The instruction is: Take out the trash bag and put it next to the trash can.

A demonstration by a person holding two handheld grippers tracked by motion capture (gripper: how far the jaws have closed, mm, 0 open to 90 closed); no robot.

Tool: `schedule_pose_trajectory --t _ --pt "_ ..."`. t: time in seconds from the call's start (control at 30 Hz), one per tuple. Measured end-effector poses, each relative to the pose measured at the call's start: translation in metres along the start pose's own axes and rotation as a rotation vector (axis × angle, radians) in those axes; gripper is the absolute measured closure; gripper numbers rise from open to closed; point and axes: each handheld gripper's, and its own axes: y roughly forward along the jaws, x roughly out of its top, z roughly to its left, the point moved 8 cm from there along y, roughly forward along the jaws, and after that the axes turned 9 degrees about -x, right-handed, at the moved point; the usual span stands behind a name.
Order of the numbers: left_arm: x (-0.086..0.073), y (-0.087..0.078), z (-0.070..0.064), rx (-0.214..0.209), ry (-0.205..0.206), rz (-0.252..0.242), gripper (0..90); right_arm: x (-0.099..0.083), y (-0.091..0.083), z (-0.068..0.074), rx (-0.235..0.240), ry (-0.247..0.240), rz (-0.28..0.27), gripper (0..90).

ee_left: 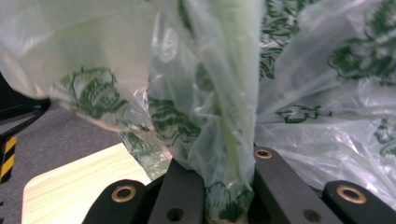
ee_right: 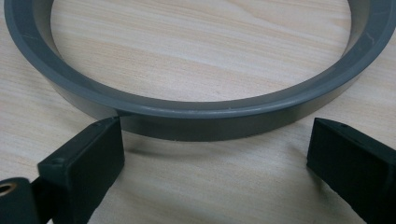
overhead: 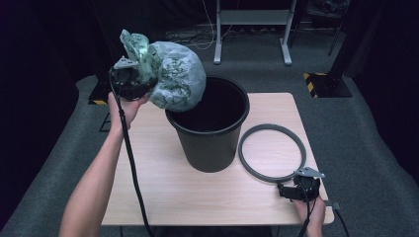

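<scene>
The left claw (overhead: 134, 79) is clamped on the gathered neck of a full green-printed plastic bag (overhead: 175, 81), held in the air at about ten o'clock of the black bin (overhead: 210, 131); the bag's bulge hangs over the bin's rim there. In the left gripper view the bag's neck (ee_left: 224, 140) is pinched between the jaws. The bin stands mid-desk (overhead: 158, 173). At its three o'clock a grey ring (overhead: 272, 152) lies flat. The right claw (ee_right: 215, 158) rests at the ring's near edge, jaws apart, empty.
</scene>
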Motion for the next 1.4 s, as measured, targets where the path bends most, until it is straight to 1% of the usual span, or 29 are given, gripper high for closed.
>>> schedule_pose_trajectory --t 0.27,0.4,0.53,0.6,0.8,1.03,1.27,1.4 --pt "-0.011 -0.004 0.013 0.032 -0.021 -0.025 88.7 0.000 0.000 0.000 -0.002 0.002 0.001 3.3" --pt "-0.016 -0.004 0.017 0.048 -0.019 -0.035 88.7 0.000 0.000 0.000 -0.003 0.003 0.000 3.4" --pt "-0.024 -0.003 0.022 0.053 -0.035 -0.039 88.7 0.000 0.000 -0.001 -0.005 0.006 0.002 3.5" --pt "-0.028 -0.004 0.025 0.072 -0.031 -0.042 88.7 0.000 0.000 -0.001 -0.005 0.006 0.002 3.5" --pt "-0.043 -0.004 0.033 0.081 -0.053 -0.041 88.7 0.000 0.000 -0.001 -0.005 0.006 0.001 3.5" --pt "-0.057 0.000 0.039 0.077 -0.077 -0.034 88.7 0.000 0.000 0.000 -0.005 0.007 0.002 3.5" --pt "-0.069 0.008 0.040 0.071 -0.087 -0.013 88.7 0.000 0.000 0.000 -0.005 0.007 0.002 3.5" --pt "-0.077 0.013 0.040 0.063 -0.103 -0.006 88.7 0.000 0.000 -0.001 -0.005 0.006 0.001 3.5"
